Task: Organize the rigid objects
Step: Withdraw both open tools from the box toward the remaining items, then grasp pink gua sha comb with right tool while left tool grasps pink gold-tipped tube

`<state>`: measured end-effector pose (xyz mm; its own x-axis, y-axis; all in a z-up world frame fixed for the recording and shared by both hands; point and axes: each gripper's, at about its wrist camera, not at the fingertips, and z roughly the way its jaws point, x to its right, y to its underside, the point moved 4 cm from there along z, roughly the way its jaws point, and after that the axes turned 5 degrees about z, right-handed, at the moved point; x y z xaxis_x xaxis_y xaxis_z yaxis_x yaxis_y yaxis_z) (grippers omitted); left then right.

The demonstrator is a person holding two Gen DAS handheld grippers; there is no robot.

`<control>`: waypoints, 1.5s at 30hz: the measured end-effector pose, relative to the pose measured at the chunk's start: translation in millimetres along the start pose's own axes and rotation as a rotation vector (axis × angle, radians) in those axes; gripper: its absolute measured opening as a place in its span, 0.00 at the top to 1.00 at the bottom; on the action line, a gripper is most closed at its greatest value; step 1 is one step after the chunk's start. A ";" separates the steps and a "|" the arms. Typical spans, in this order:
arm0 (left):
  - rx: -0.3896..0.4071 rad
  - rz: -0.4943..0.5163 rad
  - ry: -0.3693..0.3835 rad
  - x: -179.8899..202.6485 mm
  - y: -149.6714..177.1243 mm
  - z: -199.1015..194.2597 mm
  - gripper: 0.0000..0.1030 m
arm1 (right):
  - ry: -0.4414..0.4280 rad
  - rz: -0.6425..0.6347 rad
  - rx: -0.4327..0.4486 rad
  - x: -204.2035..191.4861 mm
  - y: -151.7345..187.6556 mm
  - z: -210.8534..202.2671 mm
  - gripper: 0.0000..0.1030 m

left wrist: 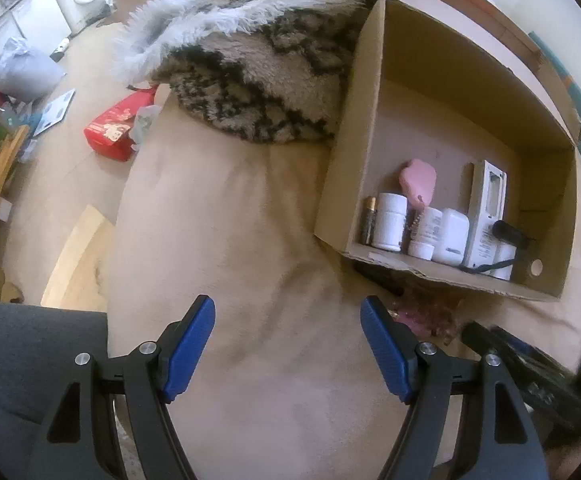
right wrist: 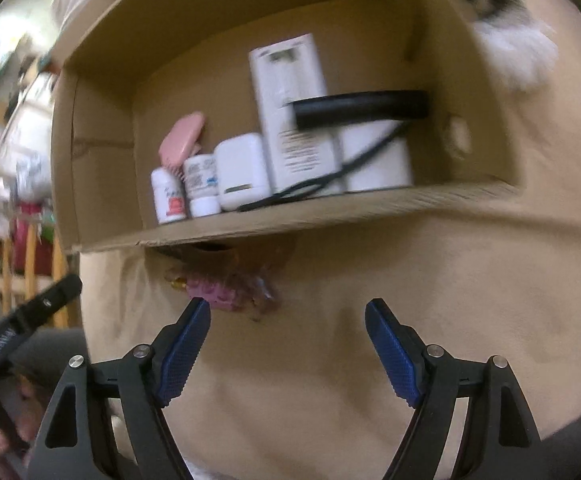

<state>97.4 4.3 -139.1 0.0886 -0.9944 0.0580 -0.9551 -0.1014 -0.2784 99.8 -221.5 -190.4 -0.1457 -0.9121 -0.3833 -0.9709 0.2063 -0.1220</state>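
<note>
Nearest, both tongs are held spread and empty over the beige cushion (left wrist: 250, 240): the left gripper (left wrist: 288, 344) and the right gripper (right wrist: 288, 348). Just beyond the right gripper, at about 11 o'clock, a pink-and-clear clutter (right wrist: 230, 292) is seen lying outside, against the near wall of the cardboard box (right wrist: 290, 220). Farther in, white bottles (right wrist: 204, 180), a pink case (right wrist: 182, 136) and a white device (right wrist: 290, 112) are already lined along that wall. The task is judged largely done, with the clutter left.
</note>
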 end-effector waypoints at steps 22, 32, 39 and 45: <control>0.021 -0.053 -0.019 -13.1 -4.4 -8.2 0.29 | 0.201 0.017 0.063 -59.5 -3.4 70.5 0.00; 0.020 -0.022 -0.040 -6.4 -1.9 -4.8 0.29 | 0.081 0.015 0.014 -22.9 12.0 17.7 0.00; -0.002 0.035 -0.017 11.1 4.2 5.5 0.29 | 0.011 0.128 0.043 28.1 24.7 -23.0 0.00; -0.007 0.113 -0.017 29.3 9.9 13.3 0.29 | -0.070 0.226 0.098 59.6 18.8 -44.8 0.00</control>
<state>94.3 -26.2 -153.0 -0.0149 -0.9998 0.0103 -0.9613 0.0115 -0.2752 64.4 -287.8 -174.5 -0.3400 -0.8128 -0.4730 -0.8915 0.4388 -0.1131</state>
